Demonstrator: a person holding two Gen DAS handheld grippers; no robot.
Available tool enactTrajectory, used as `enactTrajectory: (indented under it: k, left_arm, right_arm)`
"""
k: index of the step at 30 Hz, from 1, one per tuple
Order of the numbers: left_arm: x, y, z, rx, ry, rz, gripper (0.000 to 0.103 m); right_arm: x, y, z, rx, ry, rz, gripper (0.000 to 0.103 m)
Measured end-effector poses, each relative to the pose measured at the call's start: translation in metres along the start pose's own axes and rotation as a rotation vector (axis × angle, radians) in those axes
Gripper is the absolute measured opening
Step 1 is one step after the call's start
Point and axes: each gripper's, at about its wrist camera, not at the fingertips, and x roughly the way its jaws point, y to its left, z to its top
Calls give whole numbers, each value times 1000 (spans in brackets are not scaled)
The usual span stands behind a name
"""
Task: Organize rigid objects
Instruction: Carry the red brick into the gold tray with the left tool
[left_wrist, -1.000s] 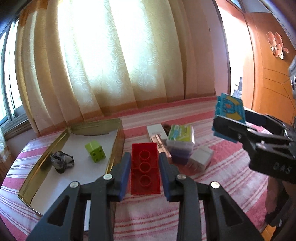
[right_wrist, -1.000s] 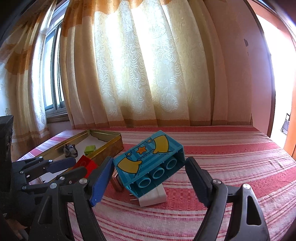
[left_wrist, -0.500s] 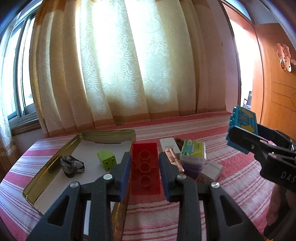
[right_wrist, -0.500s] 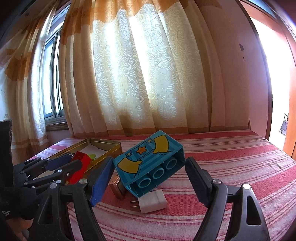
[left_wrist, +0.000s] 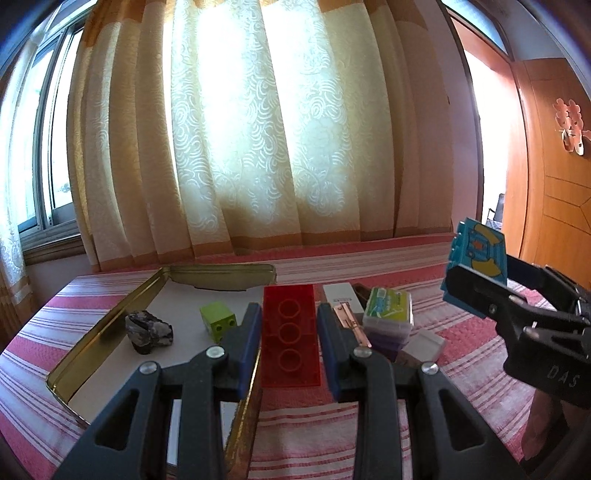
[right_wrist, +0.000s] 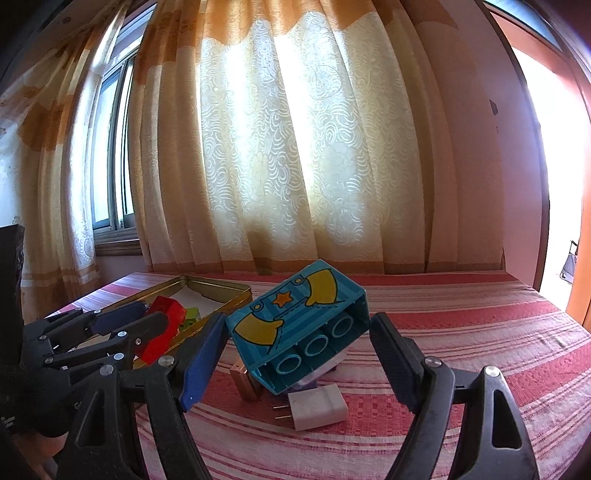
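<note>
Red brick (left_wrist: 290, 334), clamped flat between the closed-in fingers of the left gripper (left_wrist: 289, 332), held in the air just above the near right wall of the gold tin tray (left_wrist: 107, 328) — the landmark used below. Blue brick (right_wrist: 301, 325), printed with yellow crescents and an orange star, hangs tilted in the right gripper (right_wrist: 297, 363); its left end meets the left finger, while a gap shows before the right finger, so whether the grip is firm cannot be told. It is carried to the right of the tray, above the striped cloth (right_wrist: 461, 332).

Inside the tray: a green cube (left_wrist: 218, 321) near the middle and a dark crumpled lump (left_wrist: 149, 332) to its left. Right of the tray lie a white plug adapter (right_wrist: 317, 406), a copper hinge (left_wrist: 351, 325), a white box (left_wrist: 341, 295) and a green-topped case (left_wrist: 388, 314).

Risks, as a judgement: the blue brick, seemingly borne at one end, may pivot and drop onto the adapter; the red brick, lowered without clearing the wall, may catch the tray's rim and tip out.

Legible writing: "DAS" on the right gripper's body, seen from the left wrist. The case's label is too small to read.
</note>
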Motion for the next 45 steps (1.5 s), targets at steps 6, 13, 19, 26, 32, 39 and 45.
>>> enactTrajectory:
  k: [6, 13, 19, 26, 32, 39, 45]
  left_arm:
    - [-4, 5, -2, -14, -17, 6, 30]
    - [-7, 19, -2, -41, -34, 30, 30]
    - [-9, 31, -3, -60, -34, 46, 30]
    - [-13, 42, -5, -75, -39, 62, 30]
    - [-16, 53, -6, -91, -35, 77, 30]
    - [-17, 68, -7, -117, -24, 103, 30]
    - [-17, 80, -8, -131, -13, 122, 30]
  right_arm:
    - [-2, 2, 0, 4, -17, 13, 80]
    - [-3, 12, -1, -17, -34, 33, 80]
    - [2, 27, -2, -42, -25, 59, 80]
    - [5, 44, -2, -64, -24, 85, 80]
    - [5, 57, -2, -76, -33, 115, 80]
    - [13, 72, -1, -95, -32, 148, 80]
    - [24, 82, 1, -99, -24, 167, 80]
